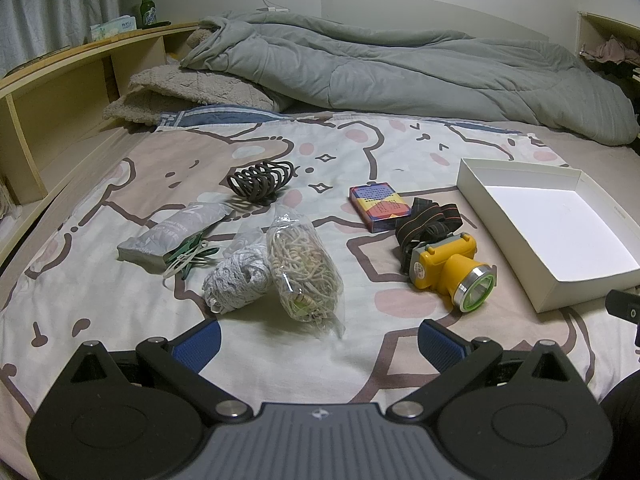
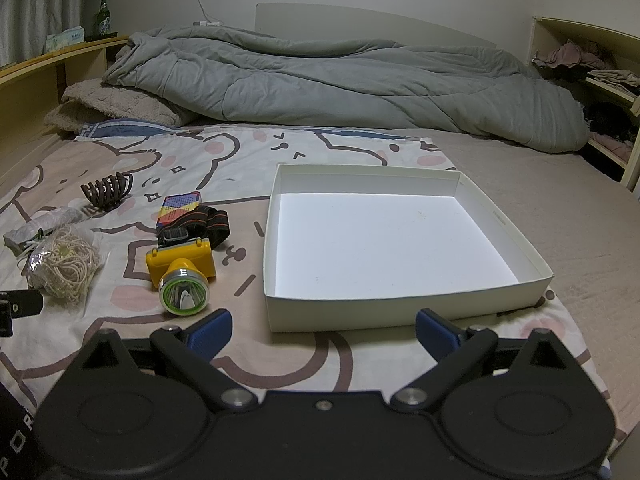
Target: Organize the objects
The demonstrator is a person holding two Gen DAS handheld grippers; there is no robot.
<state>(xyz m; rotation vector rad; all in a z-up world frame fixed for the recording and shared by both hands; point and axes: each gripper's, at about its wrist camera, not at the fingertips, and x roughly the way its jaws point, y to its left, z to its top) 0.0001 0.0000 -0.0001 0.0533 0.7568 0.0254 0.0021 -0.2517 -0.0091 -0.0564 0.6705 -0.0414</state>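
Clutter lies on the bed sheet (image 1: 280, 364): a yellow headlamp (image 1: 448, 266), a colourful card box (image 1: 379, 207), a bag of rubber bands (image 1: 306, 272), a white cord bundle (image 1: 238, 278), a grey packet (image 1: 172, 232) and a dark hair claw (image 1: 260, 182). The white tray (image 2: 400, 308) sits empty just right of the headlamp. Left hand-held gripper (image 1: 320, 340) and right hand-held gripper (image 2: 324, 330) both hover with jaws apart, holding nothing.

cartoon-print bed (image 1: 280, 360) with headlamp (image 1: 448, 268), white box (image 2: 400, 308), hair claw (image 1: 260, 180), gray duvet (image 1: 400, 64)
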